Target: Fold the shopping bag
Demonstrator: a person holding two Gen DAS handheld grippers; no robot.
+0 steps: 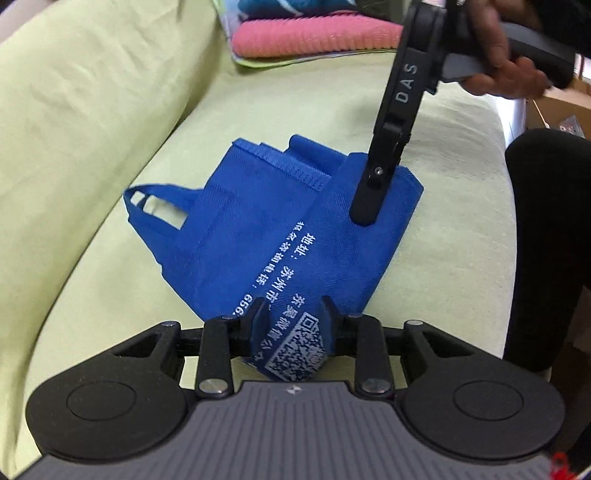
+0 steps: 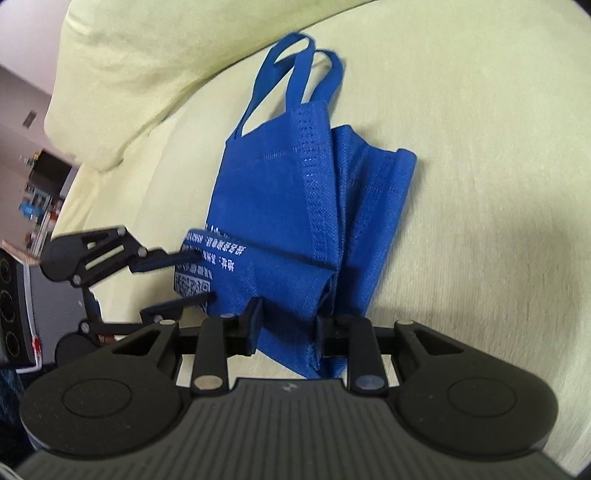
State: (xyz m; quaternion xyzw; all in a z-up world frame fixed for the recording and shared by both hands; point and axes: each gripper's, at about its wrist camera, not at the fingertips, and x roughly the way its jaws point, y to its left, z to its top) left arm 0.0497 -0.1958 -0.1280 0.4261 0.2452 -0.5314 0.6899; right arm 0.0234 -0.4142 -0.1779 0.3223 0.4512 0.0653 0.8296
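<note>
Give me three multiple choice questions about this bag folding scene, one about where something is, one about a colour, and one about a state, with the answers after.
1. Where does the shopping bag lie?
A. on a pale green cushion
B. on a wooden floor
C. in a basket

2. What colour is the ribbed cloth beyond the bag?
A. black
B. pink
C. orange

3. What is the left gripper doing?
A. hanging open above the bag
B. pinching the bag's printed end
C. holding a handle loop

Answers: 1 A, pale green cushion surrounds the bag. 2 B, it shows pink in the left wrist view. 3 B, the QR-coded fabric sits between its fingers; the right gripper grips another edge.
</note>
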